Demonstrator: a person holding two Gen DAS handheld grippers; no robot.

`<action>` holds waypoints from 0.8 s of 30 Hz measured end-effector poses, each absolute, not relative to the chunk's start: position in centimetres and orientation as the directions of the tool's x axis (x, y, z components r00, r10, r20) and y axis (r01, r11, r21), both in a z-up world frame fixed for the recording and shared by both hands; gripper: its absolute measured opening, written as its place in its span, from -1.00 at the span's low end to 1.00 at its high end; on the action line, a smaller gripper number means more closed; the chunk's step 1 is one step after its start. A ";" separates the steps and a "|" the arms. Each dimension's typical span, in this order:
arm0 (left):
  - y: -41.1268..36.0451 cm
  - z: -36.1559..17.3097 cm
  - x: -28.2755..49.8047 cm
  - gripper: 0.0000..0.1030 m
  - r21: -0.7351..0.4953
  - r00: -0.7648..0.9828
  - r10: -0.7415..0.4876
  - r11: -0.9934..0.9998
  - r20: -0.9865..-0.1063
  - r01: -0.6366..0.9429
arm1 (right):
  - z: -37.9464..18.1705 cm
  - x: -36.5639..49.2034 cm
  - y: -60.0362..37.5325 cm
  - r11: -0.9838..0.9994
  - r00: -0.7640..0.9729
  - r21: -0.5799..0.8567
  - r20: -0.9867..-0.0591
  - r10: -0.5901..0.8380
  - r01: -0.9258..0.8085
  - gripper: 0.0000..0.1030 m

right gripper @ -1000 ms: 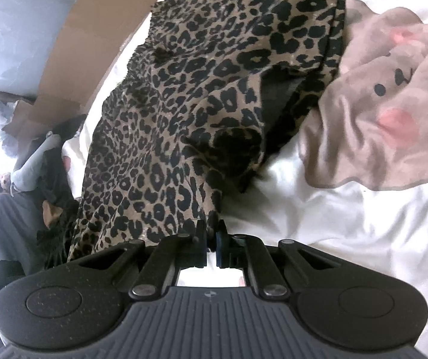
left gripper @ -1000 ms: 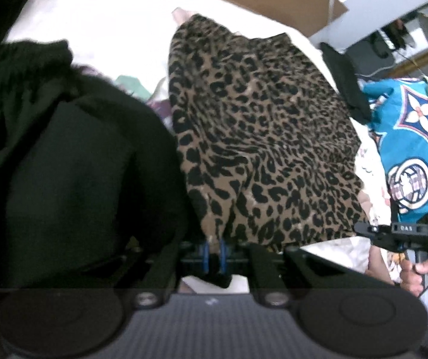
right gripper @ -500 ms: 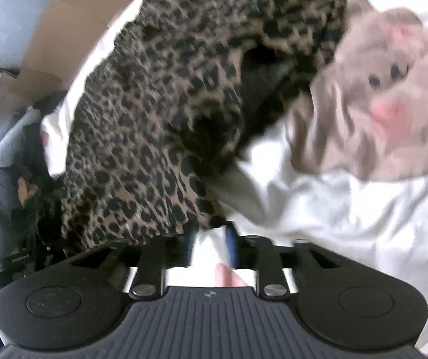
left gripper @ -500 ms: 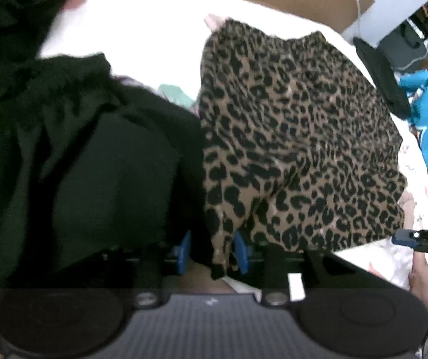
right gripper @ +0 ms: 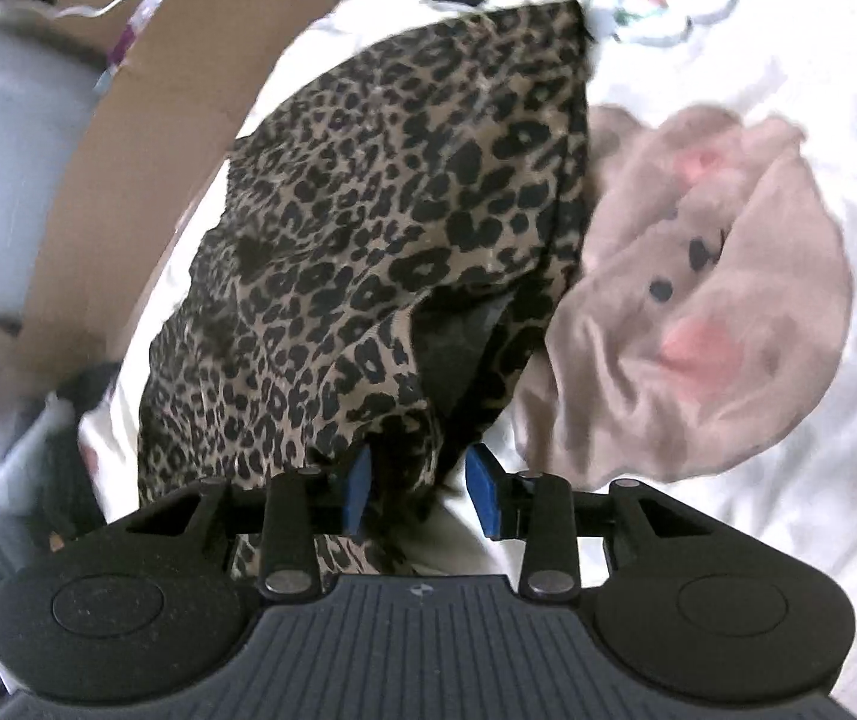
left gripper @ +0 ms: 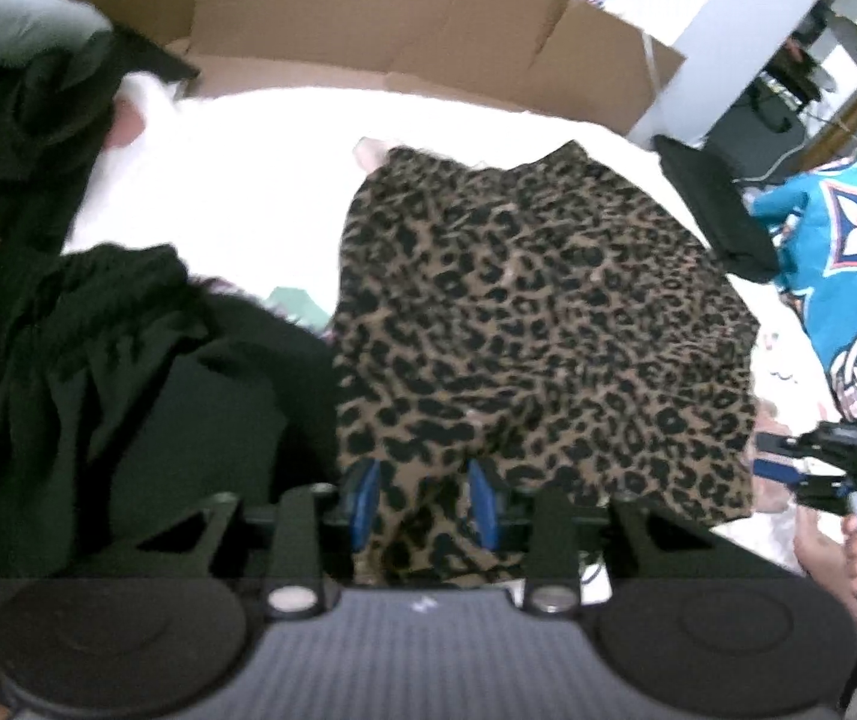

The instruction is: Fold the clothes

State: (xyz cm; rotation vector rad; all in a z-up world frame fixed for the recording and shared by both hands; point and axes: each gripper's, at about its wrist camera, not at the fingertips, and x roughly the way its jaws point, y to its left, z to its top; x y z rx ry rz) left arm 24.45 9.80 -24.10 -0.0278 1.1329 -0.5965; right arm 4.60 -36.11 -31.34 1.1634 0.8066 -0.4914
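A black garment (left gripper: 98,408) lies at the left, touching the leopard-print garment (left gripper: 524,324) spread on the white sheet (left gripper: 236,180). Both the left gripper (left gripper: 422,504) and the right gripper (right gripper: 419,495) have just been opening (pads apart, released), with leopard cloth loose between them.

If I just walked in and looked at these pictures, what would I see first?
The leopard-print garment grabs you first, spread across the middle of the white bed sheet, its near edge lying between both open tongs. Beside its right edge, in the right wrist view, lies a crumpled beige garment with pink cheeks and dot eyes. In the left wrist view a heap of black clothes sits to the left and a bright blue printed garment to the far right.
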 end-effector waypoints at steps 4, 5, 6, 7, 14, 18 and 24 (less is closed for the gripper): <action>10.0 -23.3 23.2 -0.32 -0.321 0.298 -0.474 0.838 -0.829 0.441 | -32.6 6.2 -35.3 0.364 0.631 0.607 -0.773 0.066 0.706 -0.24; 10.2 -23.1 22.8 -0.32 -0.318 0.300 -0.472 0.839 -0.829 0.442 | -32.9 6.5 -35.2 0.375 0.622 0.596 -0.781 0.062 0.710 -0.25; 10.4 -22.9 22.5 -0.32 -0.313 0.303 -0.469 0.840 -0.830 0.443 | -33.3 6.6 -35.1 0.370 0.619 0.593 -0.783 0.059 0.715 -0.29; 10.6 -22.8 22.2 -0.32 -0.312 0.304 -0.468 0.841 -0.830 0.443 | -33.6 6.6 -35.1 0.366 0.615 0.590 -0.786 0.056 0.720 -0.31; 10.8 -22.3 20.6 -0.31 -0.322 0.308 -0.475 0.841 -0.824 0.435 | -34.6 7.3 -35.3 0.433 0.612 0.578 -0.788 0.074 0.691 -0.96; 9.1 -22.0 20.7 -0.31 -0.340 0.298 -0.497 0.826 -0.815 0.449 | -32.3 6.3 -35.5 0.517 0.621 0.549 -0.783 0.042 0.657 -0.98; 4.7 -21.6 21.2 -0.31 -0.369 0.269 -0.539 0.790 -0.798 0.490 | -28.3 6.3 -35.1 0.716 0.617 0.420 -0.787 -0.017 0.557 -0.98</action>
